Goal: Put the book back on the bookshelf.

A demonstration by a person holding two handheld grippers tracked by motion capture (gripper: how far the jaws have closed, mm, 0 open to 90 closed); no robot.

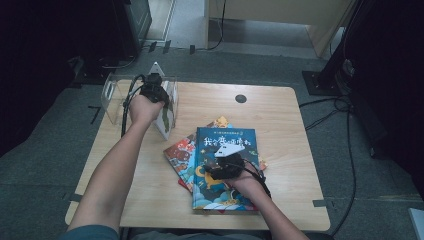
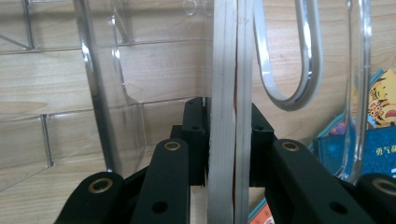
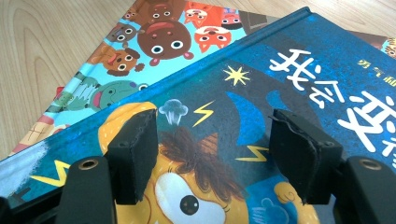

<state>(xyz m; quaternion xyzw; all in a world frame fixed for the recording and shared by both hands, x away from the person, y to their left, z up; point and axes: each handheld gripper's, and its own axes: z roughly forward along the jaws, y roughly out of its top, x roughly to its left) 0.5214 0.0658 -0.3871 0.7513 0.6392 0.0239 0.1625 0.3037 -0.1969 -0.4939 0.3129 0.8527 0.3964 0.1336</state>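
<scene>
A thin picture book (image 1: pixel 165 116) stands upright beside a clear acrylic rack (image 1: pixel 112 94) at the table's far left. My left gripper (image 1: pixel 152 92) is shut on it from above. In the left gripper view the book's white page edge (image 2: pixel 224 70) runs straight up between the jaws, and both pads of my left gripper (image 2: pixel 229 135) press on its covers. A blue picture book (image 1: pixel 227 140) tops a stack at the table's middle. My right gripper (image 1: pixel 224 159) hovers low over its cover (image 3: pixel 289 74). There my right gripper (image 3: pixel 212 140) stands open with nothing between its pads.
Under the blue book lies a cartoon-animal book (image 3: pixel 154 42), and another book's corner (image 1: pixel 220 121) pokes out behind. The rack's clear dividers (image 2: pixel 100 93) and loops stand close around the held book. The wooden table (image 1: pixel 290 130) has a dark cable hole (image 1: pixel 241 98).
</scene>
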